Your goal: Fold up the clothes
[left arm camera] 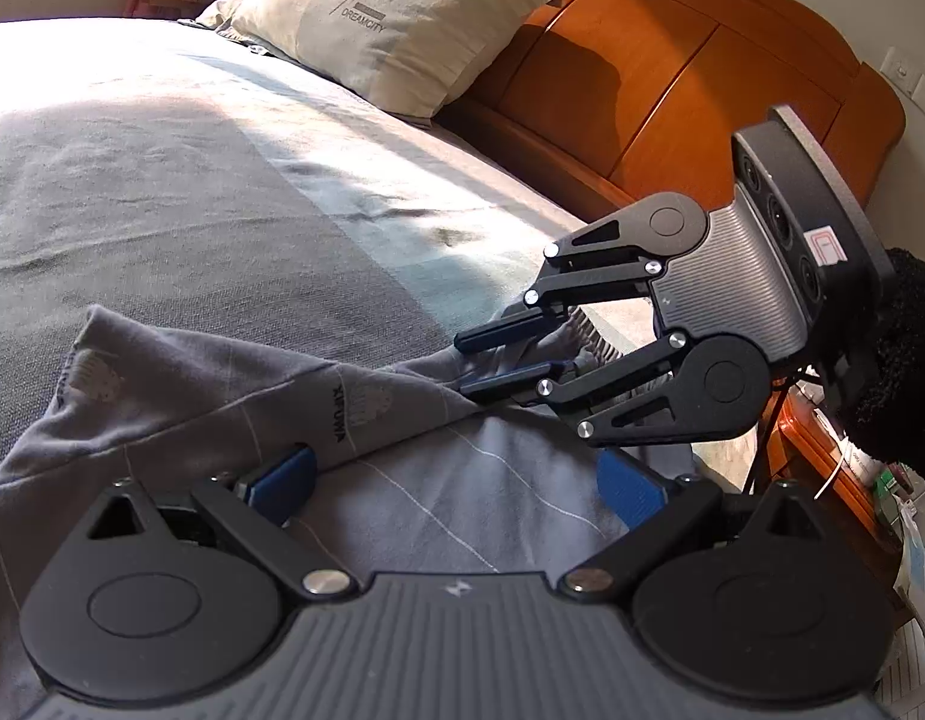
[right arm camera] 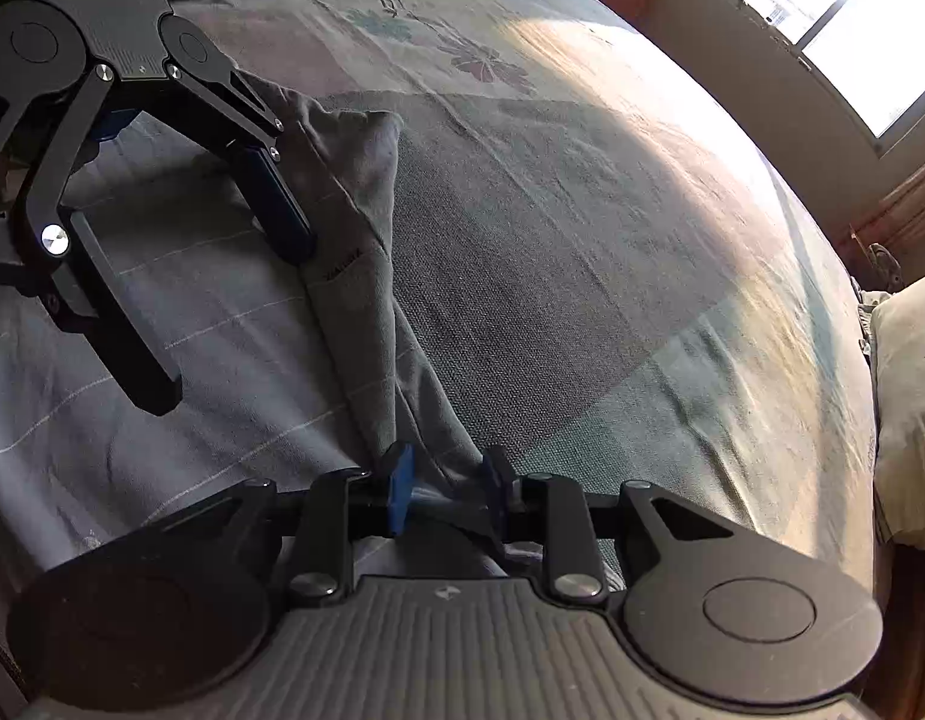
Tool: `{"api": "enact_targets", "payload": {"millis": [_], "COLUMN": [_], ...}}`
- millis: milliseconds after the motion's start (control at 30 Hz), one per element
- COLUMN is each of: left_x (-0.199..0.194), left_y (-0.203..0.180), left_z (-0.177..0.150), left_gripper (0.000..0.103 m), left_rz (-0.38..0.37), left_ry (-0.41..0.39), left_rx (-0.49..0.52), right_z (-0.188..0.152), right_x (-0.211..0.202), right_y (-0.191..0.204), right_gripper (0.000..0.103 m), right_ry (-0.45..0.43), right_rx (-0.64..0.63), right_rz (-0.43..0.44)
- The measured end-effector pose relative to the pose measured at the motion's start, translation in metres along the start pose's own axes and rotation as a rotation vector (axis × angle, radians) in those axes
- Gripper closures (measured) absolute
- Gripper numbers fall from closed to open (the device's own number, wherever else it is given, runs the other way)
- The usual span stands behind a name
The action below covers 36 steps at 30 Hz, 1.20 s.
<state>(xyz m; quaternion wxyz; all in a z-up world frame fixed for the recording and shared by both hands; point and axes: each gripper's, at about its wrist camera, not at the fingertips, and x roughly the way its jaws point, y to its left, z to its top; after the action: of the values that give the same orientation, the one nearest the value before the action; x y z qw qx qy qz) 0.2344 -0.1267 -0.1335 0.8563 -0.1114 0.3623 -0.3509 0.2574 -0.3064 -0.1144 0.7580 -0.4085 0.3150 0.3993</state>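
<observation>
A grey garment point(left arm camera: 222, 384) with thin pale lines and a printed logo lies spread on the bed, one fold raised in a ridge point(right arm camera: 366, 192). My right gripper point(left arm camera: 474, 363) comes in from the right, tilted downward. Its blue pads point(right arm camera: 399, 492) are closed on a bunched edge of the garment point(right arm camera: 444, 468), and the cloth fills the narrow gap. My left gripper point(left arm camera: 456, 480) hovers over the flat part of the garment with its blue fingers point(left arm camera: 282, 480) wide apart and nothing between them. In the right wrist view the left gripper point(right arm camera: 228, 327) stands open beside the raised fold.
The bed cover point(left arm camera: 162, 180) is grey and teal, sunlit farther out. A beige pillow point(left arm camera: 378, 24) leans on the wooden headboard point(left arm camera: 642, 78). A cluttered bedside table point(left arm camera: 822, 450) stands at the right, and a black sleeve point(left arm camera: 900, 360) shows behind the right gripper. A bright window point(right arm camera: 822, 18) faces the bed.
</observation>
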Motion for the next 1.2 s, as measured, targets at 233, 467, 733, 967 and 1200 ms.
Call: {"api": "enact_targets", "payload": {"millis": [233,467,733,967,1200], "left_x": [-0.005,-0.021,0.005,-0.024,-0.050], "left_y": [-0.001,0.012,0.028,-0.003,-0.034], "left_z": [0.008,0.019,0.031,0.034,-0.007], "left_gripper": [0.004,0.004,0.007,0.007,0.007], "left_rz": [0.056,0.034,0.152,0.135,0.171], "left_ry": [0.004,-0.051,-0.022,0.006,0.103], "left_rx": [0.007,-0.032,-0.035,0.045,0.145], "right_z": [0.003,0.002,-0.018,-0.024,-0.044], "right_x": [0.013,-0.008,0.004,-0.023,-0.064], "right_y": [-0.027,-0.052,-0.043,-0.055,-0.011], "right_gripper": [0.101,0.101,0.096,0.075,0.049], "right_ry": [-0.063,-0.115,-0.035,-0.113,-0.073], "right_rx": [0.163,0.299,0.445,0.620,0.666], "right_rz": [-0.079,-0.124,-0.068,-0.117,-0.077]}}
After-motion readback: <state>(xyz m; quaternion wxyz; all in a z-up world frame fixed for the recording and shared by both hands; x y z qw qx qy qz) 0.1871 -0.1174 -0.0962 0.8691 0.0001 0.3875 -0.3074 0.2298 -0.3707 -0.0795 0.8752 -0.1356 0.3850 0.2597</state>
